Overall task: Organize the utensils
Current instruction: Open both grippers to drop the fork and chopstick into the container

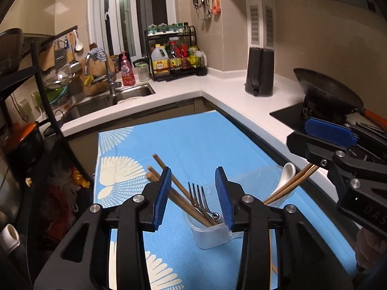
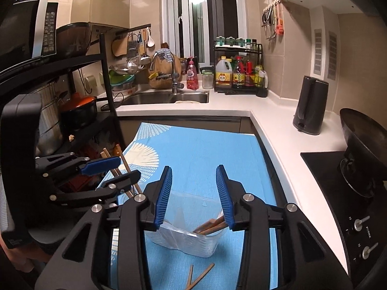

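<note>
In the left wrist view, my left gripper [image 1: 193, 170] stands open over a clear plastic container [image 1: 210, 235]. A metal fork [image 1: 197, 193] and brown chopsticks [image 1: 179, 188] lean inside the container, between the blue pads without being pressed. To the right, a white spoon [image 1: 287, 171] and more chopsticks [image 1: 293, 181] stand in clear plastic below my right gripper [image 1: 297, 131]. In the right wrist view, my right gripper [image 2: 193, 169] is open above a clear container [image 2: 183, 236] holding chopsticks [image 2: 210, 226]. My left gripper [image 2: 129, 168] is at the left, with chopsticks [image 2: 125, 166] between its fingers.
Everything sits on a blue patterned mat [image 2: 198, 149]. Two loose chopsticks [image 2: 200, 275] lie on it near the front. A white L-shaped counter [image 2: 273, 120] carries a sink [image 2: 167, 97], a dark kettle [image 2: 310, 106] and a wok [image 2: 365, 135] on the hob. A black rack [image 2: 104, 72] stands left.
</note>
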Demonstrator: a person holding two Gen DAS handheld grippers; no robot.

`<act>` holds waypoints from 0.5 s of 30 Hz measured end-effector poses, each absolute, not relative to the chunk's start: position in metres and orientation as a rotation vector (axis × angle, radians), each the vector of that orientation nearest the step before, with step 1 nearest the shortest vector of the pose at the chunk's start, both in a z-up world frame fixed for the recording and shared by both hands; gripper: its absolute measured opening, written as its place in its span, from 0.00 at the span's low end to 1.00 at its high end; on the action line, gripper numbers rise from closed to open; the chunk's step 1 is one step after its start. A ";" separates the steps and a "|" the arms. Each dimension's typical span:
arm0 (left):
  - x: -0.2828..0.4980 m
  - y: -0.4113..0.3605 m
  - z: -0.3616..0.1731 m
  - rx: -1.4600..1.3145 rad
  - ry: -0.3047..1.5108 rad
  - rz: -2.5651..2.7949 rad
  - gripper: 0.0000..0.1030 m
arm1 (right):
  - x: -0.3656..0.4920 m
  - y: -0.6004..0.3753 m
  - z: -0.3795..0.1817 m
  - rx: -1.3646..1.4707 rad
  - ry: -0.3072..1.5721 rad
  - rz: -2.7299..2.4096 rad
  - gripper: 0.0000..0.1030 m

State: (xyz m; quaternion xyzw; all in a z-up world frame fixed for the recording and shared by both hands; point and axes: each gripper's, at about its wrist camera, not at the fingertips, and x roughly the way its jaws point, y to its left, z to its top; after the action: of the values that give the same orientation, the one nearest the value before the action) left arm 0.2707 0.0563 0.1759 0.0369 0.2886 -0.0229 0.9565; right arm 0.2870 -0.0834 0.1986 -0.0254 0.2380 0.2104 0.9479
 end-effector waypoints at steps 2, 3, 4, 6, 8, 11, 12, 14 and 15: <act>0.262 0.058 0.186 0.066 0.558 -0.043 0.41 | 0.280 -0.087 0.207 -0.047 0.466 0.422 0.41; 0.257 0.058 0.191 0.064 0.543 -0.038 0.41 | 0.276 -0.089 0.211 -0.045 0.454 0.419 0.41; 0.249 0.059 0.197 0.059 0.521 -0.032 0.42 | 0.270 -0.091 0.216 -0.045 0.441 0.417 0.42; 0.235 0.060 0.208 0.044 0.487 -0.027 0.43 | 0.258 -0.096 0.227 -0.044 0.412 0.410 0.45; 0.216 0.061 0.215 0.026 0.455 -0.021 0.45 | 0.241 -0.103 0.238 -0.039 0.377 0.399 0.46; 0.188 0.061 0.216 -0.006 0.428 -0.017 0.45 | 0.213 -0.114 0.249 -0.023 0.328 0.393 0.51; 0.178 0.060 0.213 -0.015 0.423 -0.018 0.45 | 0.204 -0.118 0.250 -0.020 0.314 0.390 0.51; 0.160 0.057 0.204 -0.023 0.421 -0.022 0.45 | 0.182 -0.128 0.248 -0.007 0.286 0.379 0.52; 0.153 0.057 0.200 -0.026 0.423 -0.023 0.45 | 0.173 -0.133 0.246 0.001 0.279 0.375 0.52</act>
State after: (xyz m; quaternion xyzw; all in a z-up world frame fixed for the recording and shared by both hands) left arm 0.1527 0.0571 0.1996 -0.0129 0.2099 -0.0113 0.9776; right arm 0.1725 -0.1331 0.2458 0.0004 0.1384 0.1857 0.9728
